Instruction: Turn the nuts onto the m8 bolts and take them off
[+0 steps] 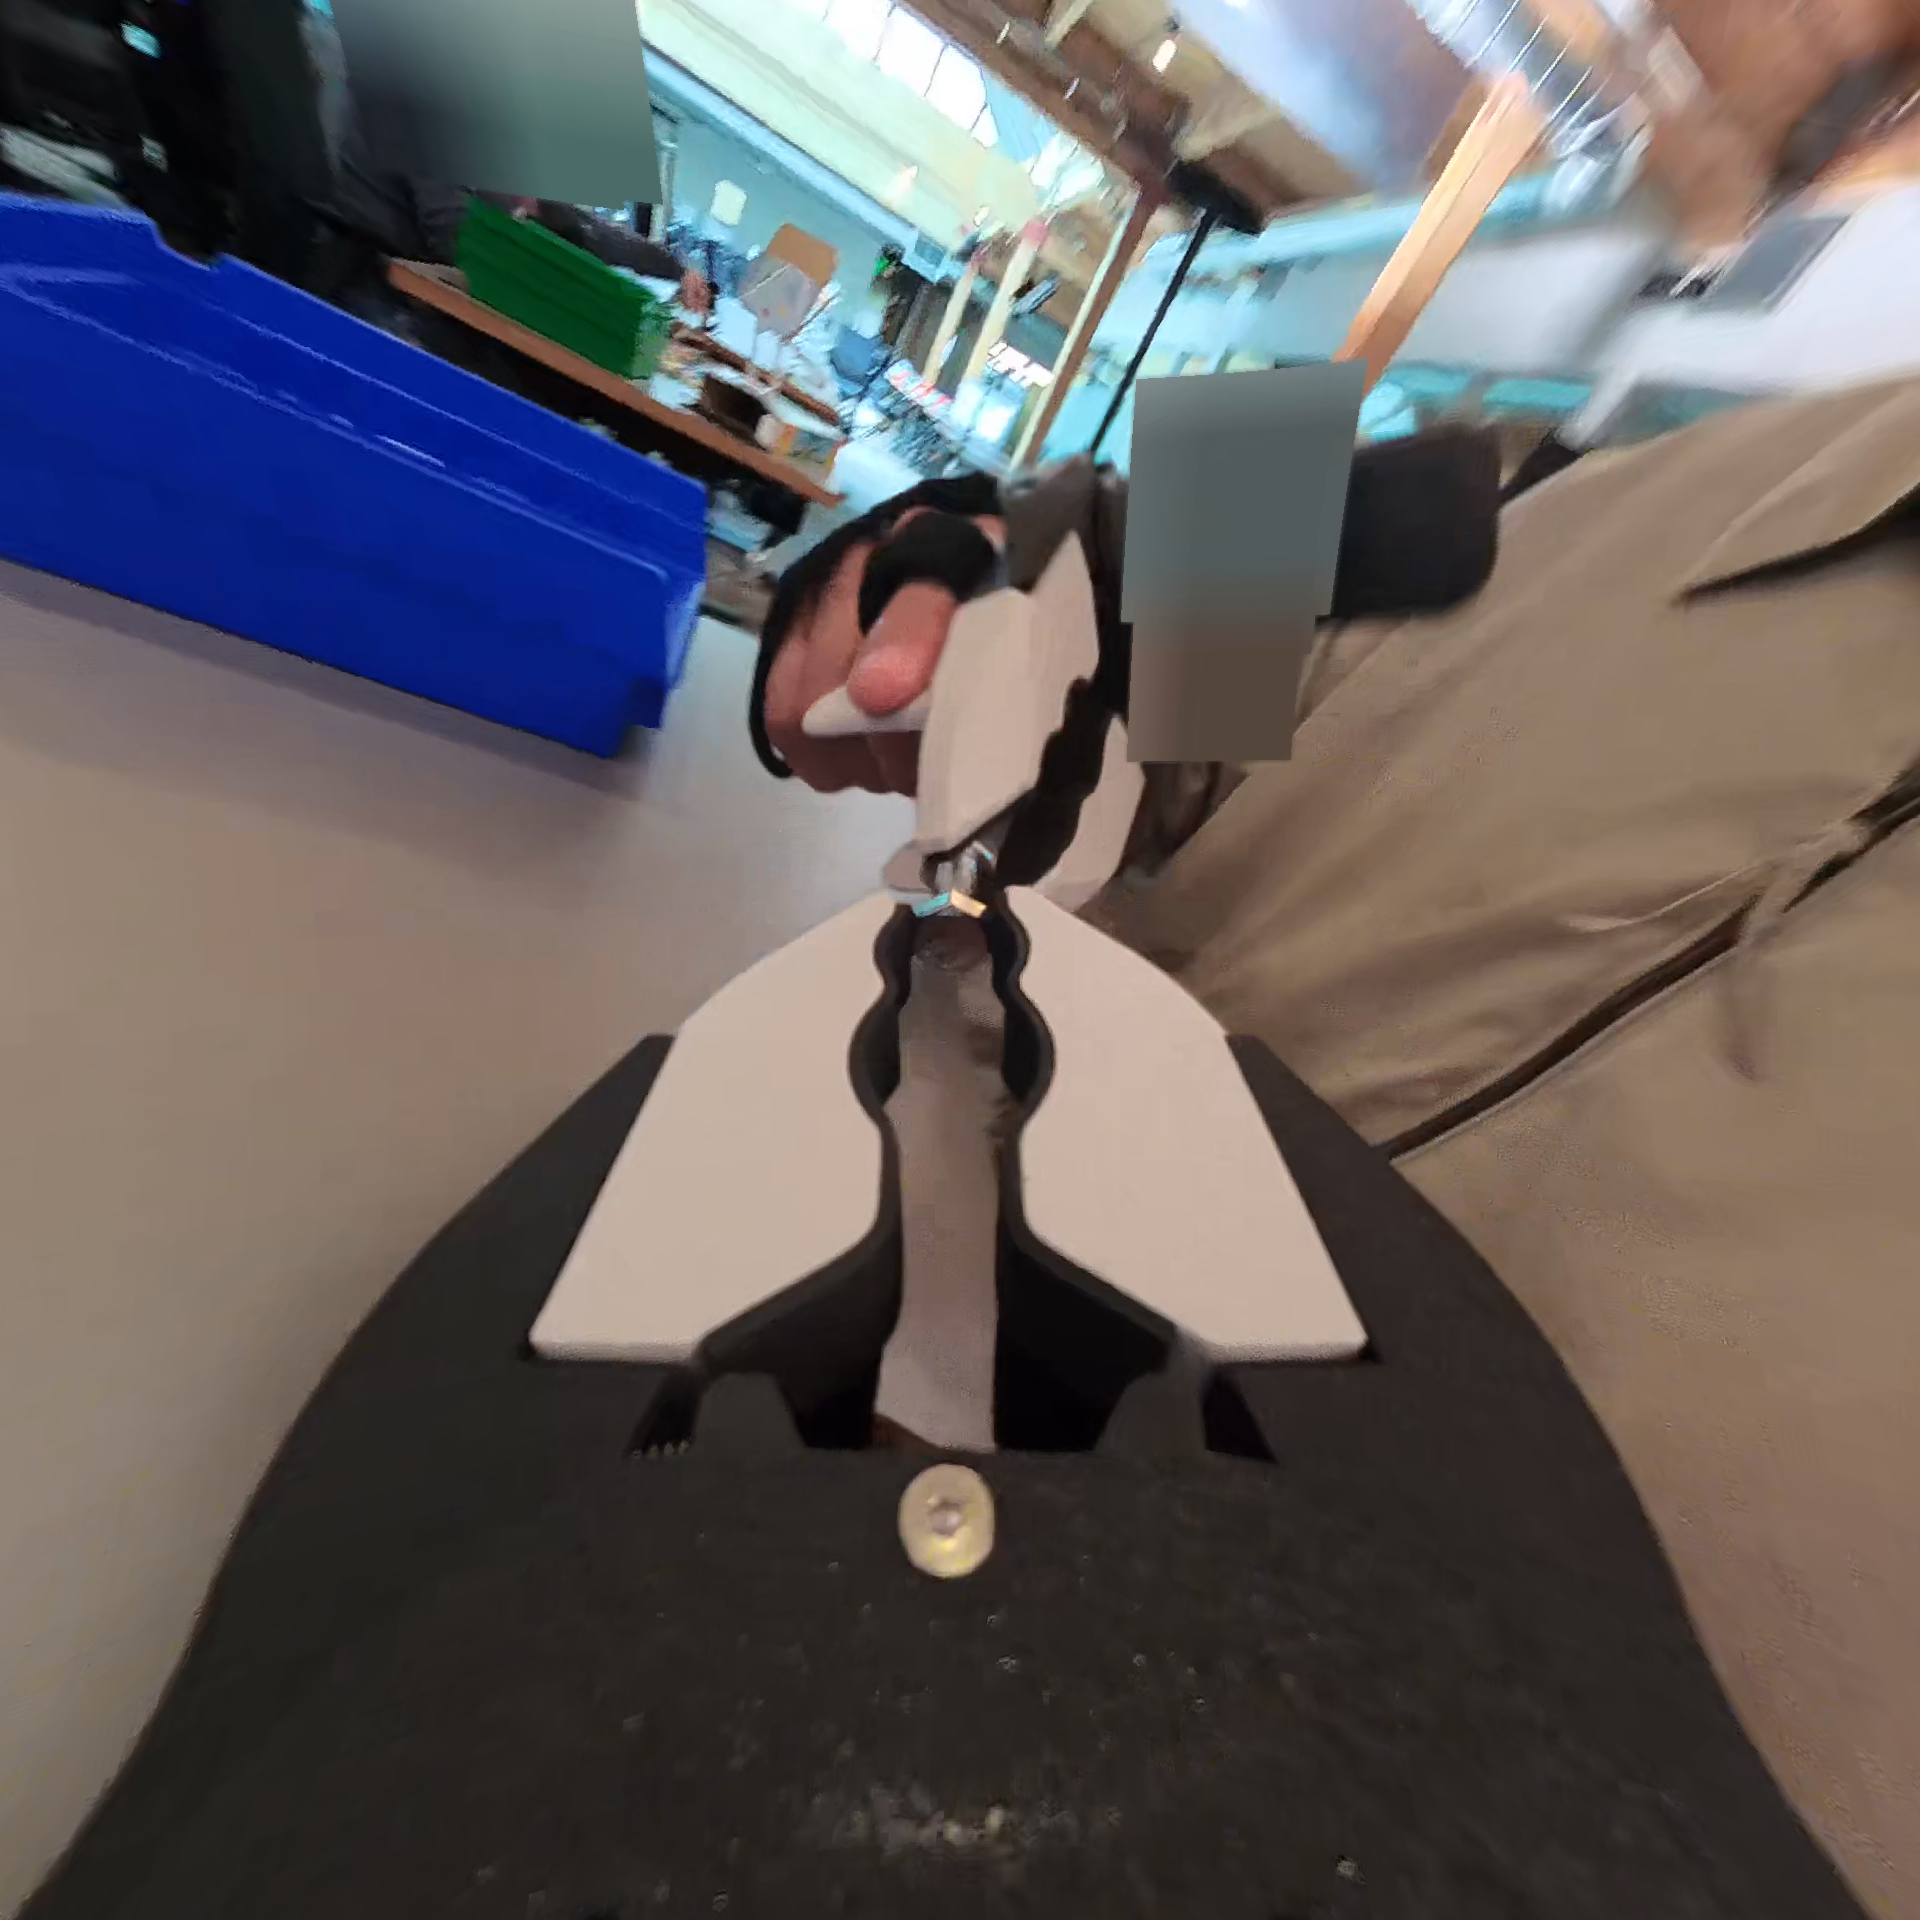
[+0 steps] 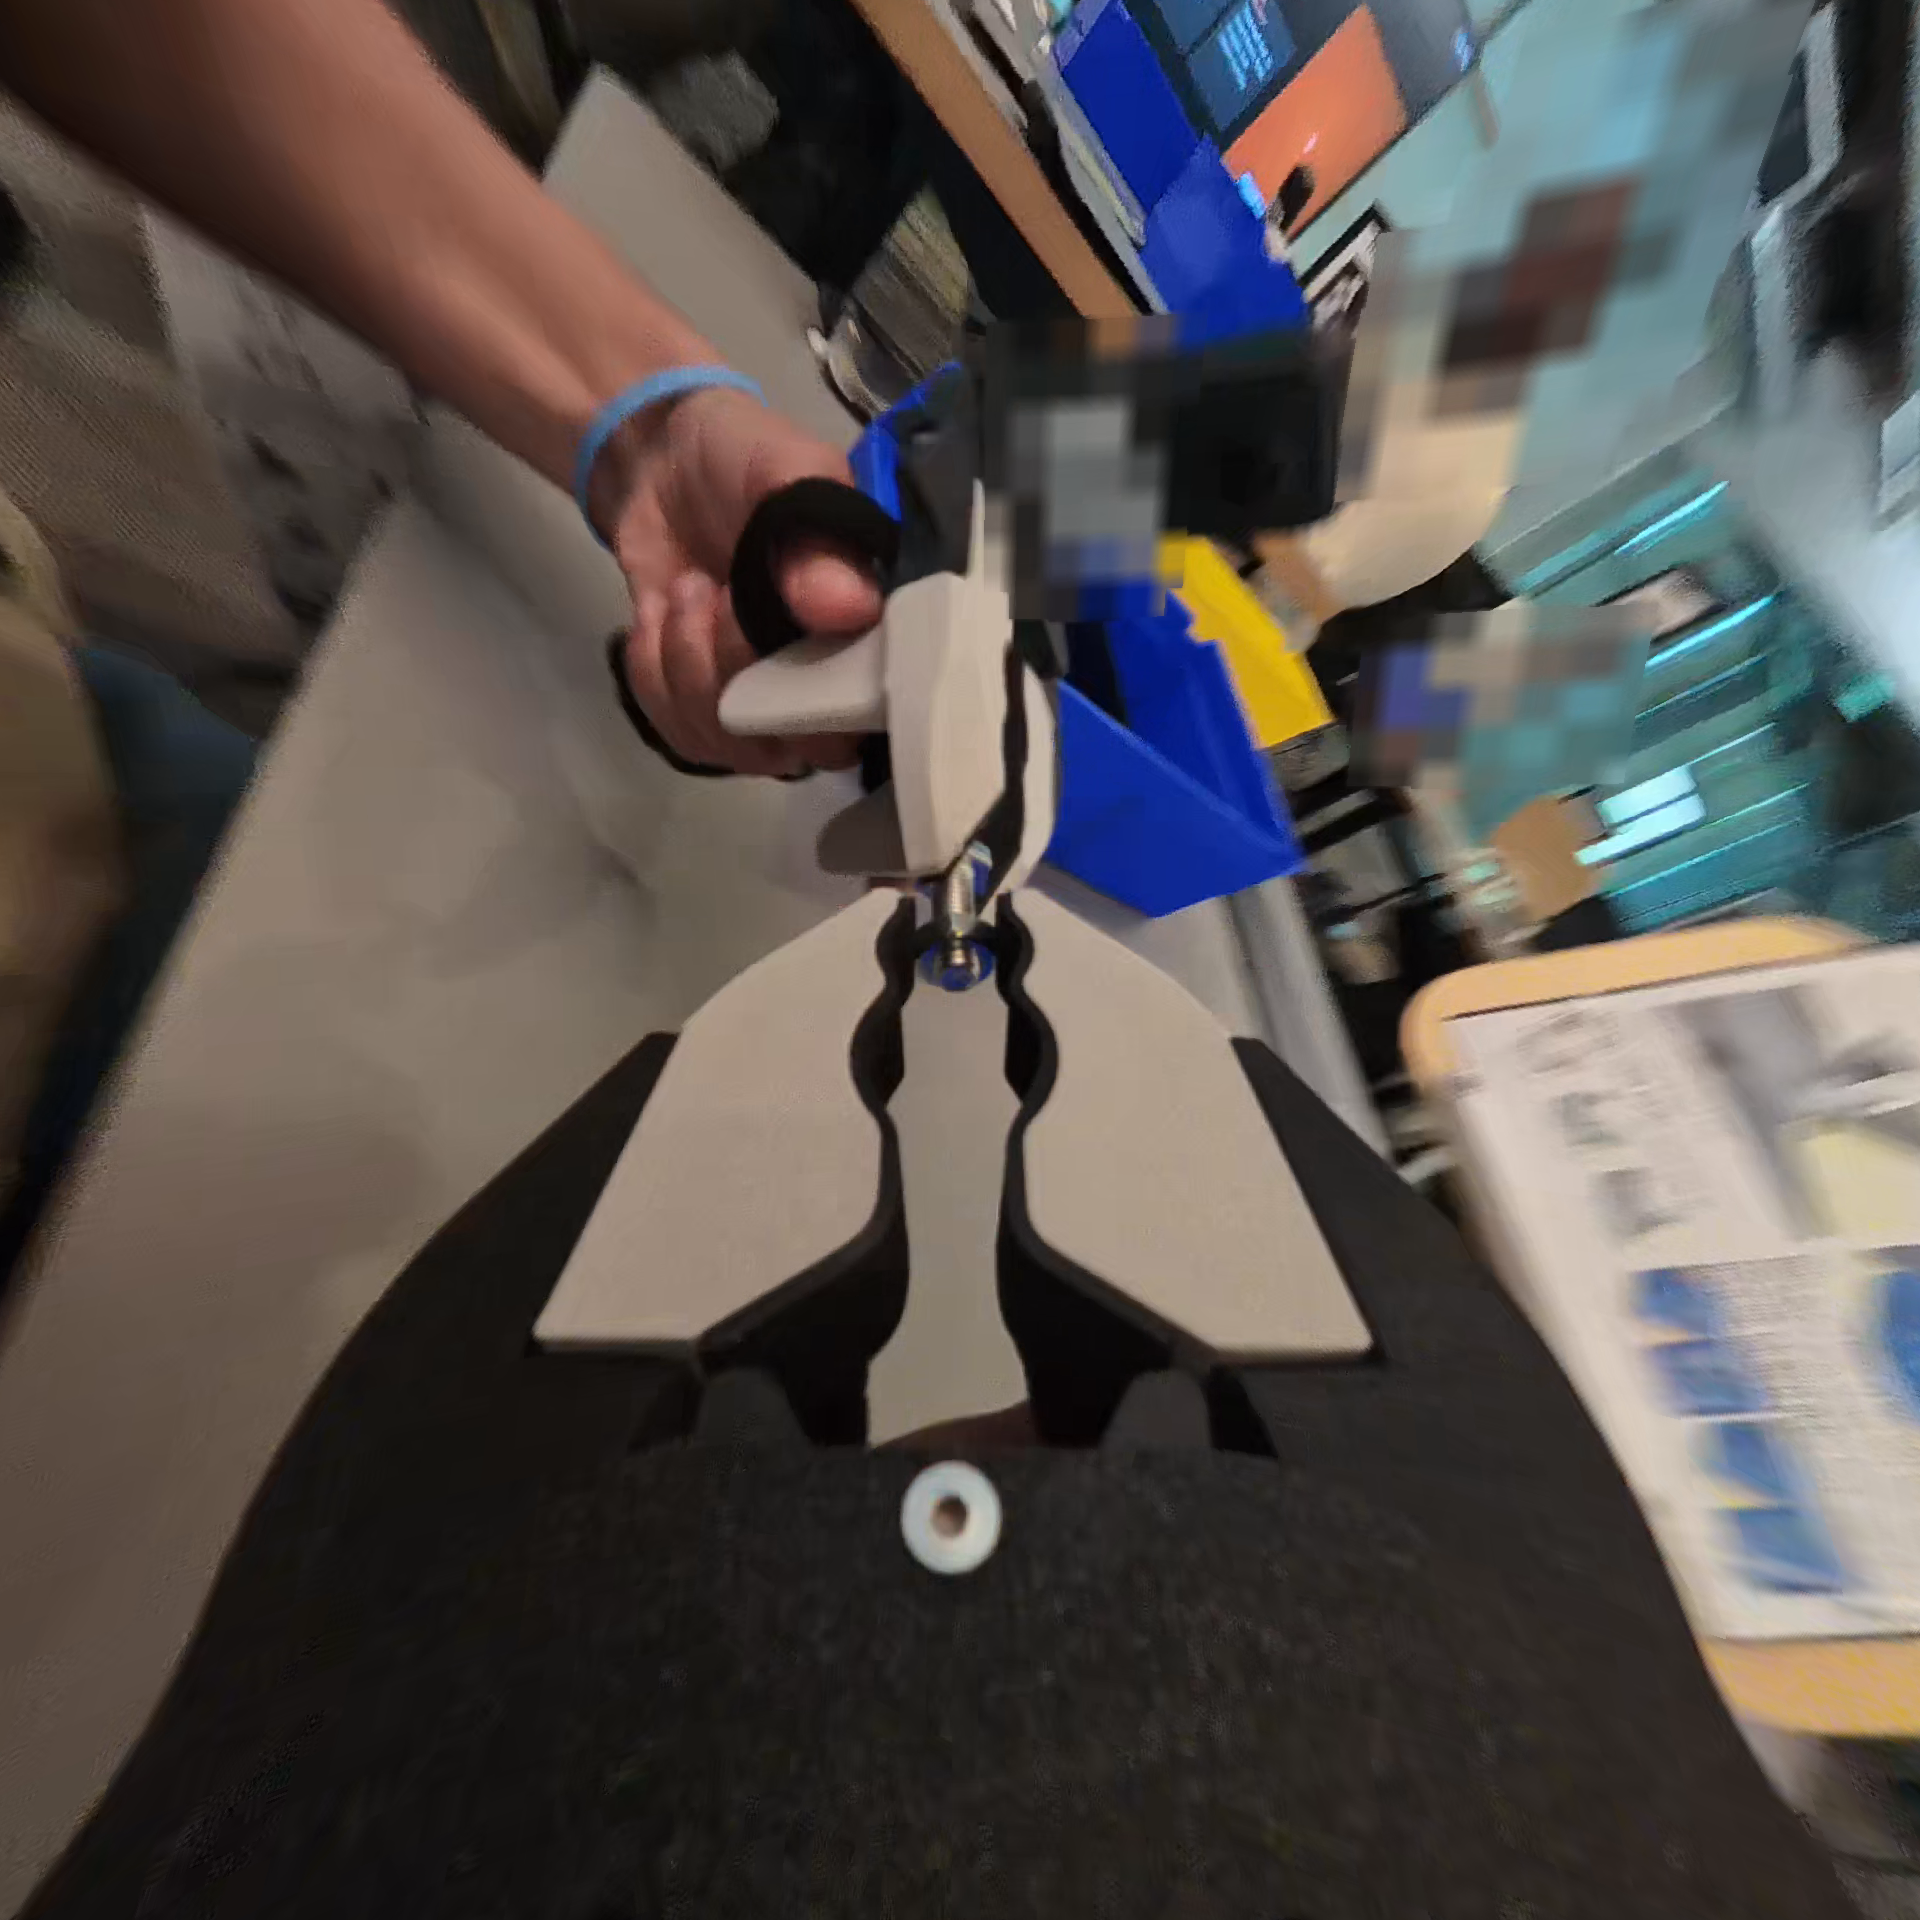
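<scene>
Right wrist view: my right gripper (image 2: 961, 961) pinches the nut (image 2: 957, 964); left gripper (image 2: 971, 883) clamps the bolt (image 2: 956, 902). Misaligned grippers = cross-threading, imo; slack grip = dropped nut.

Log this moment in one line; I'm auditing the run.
left gripper: shut on bolt | right gripper: shut on nut | nut: on bolt

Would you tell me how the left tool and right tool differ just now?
The left tool pinches a silvery hex part; the right tool pinches a blue-tinted round part. The left tool's base carries a silvery screw; the right tool's, a white ring. Both are shut, tip to tip, on one bolt.
</scene>
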Available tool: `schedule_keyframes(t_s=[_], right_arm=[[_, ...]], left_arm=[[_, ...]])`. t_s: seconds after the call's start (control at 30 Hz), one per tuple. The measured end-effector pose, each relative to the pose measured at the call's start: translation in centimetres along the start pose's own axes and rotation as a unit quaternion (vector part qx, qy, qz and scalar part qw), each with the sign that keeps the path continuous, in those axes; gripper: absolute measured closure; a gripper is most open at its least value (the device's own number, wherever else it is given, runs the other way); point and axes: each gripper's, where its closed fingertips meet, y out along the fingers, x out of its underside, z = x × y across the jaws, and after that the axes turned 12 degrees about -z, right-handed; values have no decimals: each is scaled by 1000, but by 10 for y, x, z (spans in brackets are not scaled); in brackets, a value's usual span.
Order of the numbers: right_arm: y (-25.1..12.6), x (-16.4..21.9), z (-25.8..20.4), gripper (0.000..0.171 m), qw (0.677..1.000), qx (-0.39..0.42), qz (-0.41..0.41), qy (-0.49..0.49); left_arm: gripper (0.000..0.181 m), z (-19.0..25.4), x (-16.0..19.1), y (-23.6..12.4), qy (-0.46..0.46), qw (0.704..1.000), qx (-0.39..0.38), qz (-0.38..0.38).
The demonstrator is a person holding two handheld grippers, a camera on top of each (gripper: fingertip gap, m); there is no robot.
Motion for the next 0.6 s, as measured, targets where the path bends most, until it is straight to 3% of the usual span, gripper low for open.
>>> schedule_keyframes(t_s=[0.1,0.17,0.23,0.33,0.37,0.4,0.43,0.5,0.57,0.6], right_arm=[[1,2,-3,157,973,-116,37,195],[0,0,-4,157,920,-201,74,327],[-2,-3,-6,157,835,-299,110,448],[-7,-6,-6,157,678,-429,154,577],[-8,-6,-4,157,641,-447,165,601],[-10,-7,-6,157,624,-468,172,601],[-13,-9,-9,157,622,-481,175,592],[-15,-10,-5,157,660,-452,189,569],[-17,-9,0,146,735,-393,189,519],[-14,-5,4,137,792,-332,171,484]], left_arm=[[167,-3,0,-1,67,995,-72,-27],[167,-2,-5,-2,99,990,-101,-26],[167,1,-8,-2,132,983,-123,-29],[167,4,-7,1,158,977,-138,-47],[167,1,-7,1,163,974,-151,-49],[167,6,-7,1,159,976,-137,-48],[167,10,-6,3,151,981,-115,-47],[167,10,-9,2,140,984,-104,-31],[167,9,-14,-2,111,990,-87,-4],[167,8,-16,-5,95,992,-79,14]])
